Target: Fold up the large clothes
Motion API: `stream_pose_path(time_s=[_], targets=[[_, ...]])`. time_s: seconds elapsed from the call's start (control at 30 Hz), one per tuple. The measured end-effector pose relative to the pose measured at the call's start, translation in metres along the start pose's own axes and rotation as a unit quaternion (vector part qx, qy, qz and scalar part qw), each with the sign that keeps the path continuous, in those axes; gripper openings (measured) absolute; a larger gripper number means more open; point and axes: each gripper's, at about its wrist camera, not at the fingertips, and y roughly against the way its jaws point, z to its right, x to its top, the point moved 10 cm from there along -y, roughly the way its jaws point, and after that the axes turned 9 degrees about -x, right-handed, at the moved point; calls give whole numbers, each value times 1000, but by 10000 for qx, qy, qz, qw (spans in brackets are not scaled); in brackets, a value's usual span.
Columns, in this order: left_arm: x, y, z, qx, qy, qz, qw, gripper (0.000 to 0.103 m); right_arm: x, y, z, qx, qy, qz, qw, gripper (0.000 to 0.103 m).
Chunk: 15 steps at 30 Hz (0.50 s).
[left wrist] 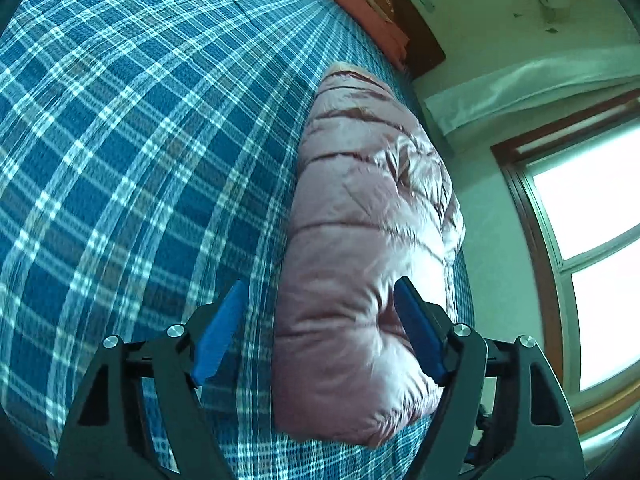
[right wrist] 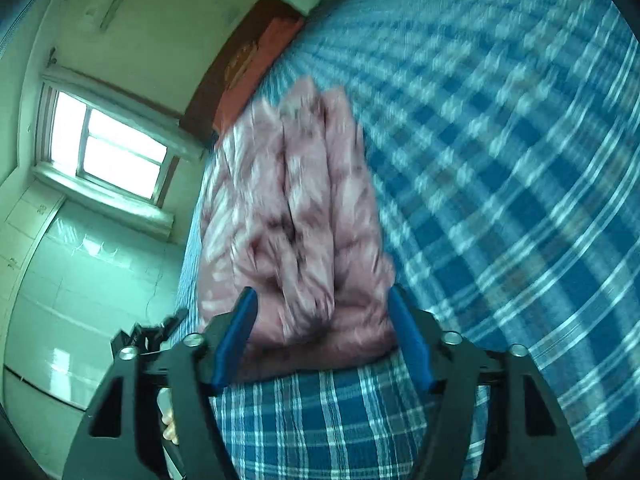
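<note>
A pink quilted puffer jacket (left wrist: 360, 220) lies folded into a thick bundle on a bed with a blue plaid sheet (left wrist: 140, 140), close to the bed's edge on the window side. My left gripper (left wrist: 320, 282) is open. One of its blue pads (left wrist: 416, 328) is at the bundle's near end and the other is over bare sheet. In the blurred right wrist view, the jacket (right wrist: 288, 200) shows its stacked folds. My right gripper (right wrist: 322, 290) is open and straddles the near end of those folds, above the sheet (right wrist: 500, 160).
A bright window (left wrist: 592, 232) (right wrist: 108, 148) and a pale wall run along the bed's side. A red cloth (left wrist: 360, 4) (right wrist: 260, 64) lies at the bed's far end by a dark wooden headboard. Broad plaid sheet stretches away from the jacket. Fingers of a hand (right wrist: 170, 428) show low down.
</note>
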Motion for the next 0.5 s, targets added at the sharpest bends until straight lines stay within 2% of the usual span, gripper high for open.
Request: stream_pose_path(time_s=[0.1,0.2,0.3,0.43,0.5], targets=[[6,-13,2,-129,218,-143,9996,78,26,-9,-10,-43,21,139,9999,76],[7,-28,8,-240,353,-253,9988,78,38,-32,-23,-85,117,-10,9999,77],[8,-39,10,-124,242,-270,9993,79,41,-60,-27,-228,235,-234,9992,77],[5,-47,10,-86,204,-316,9993,80,39,-82,-12,-542,267,-331,9976,77],[3,-51,9,-105,205,-366,9991,80,31,-95,-3,-447,112,-462,9979,81]])
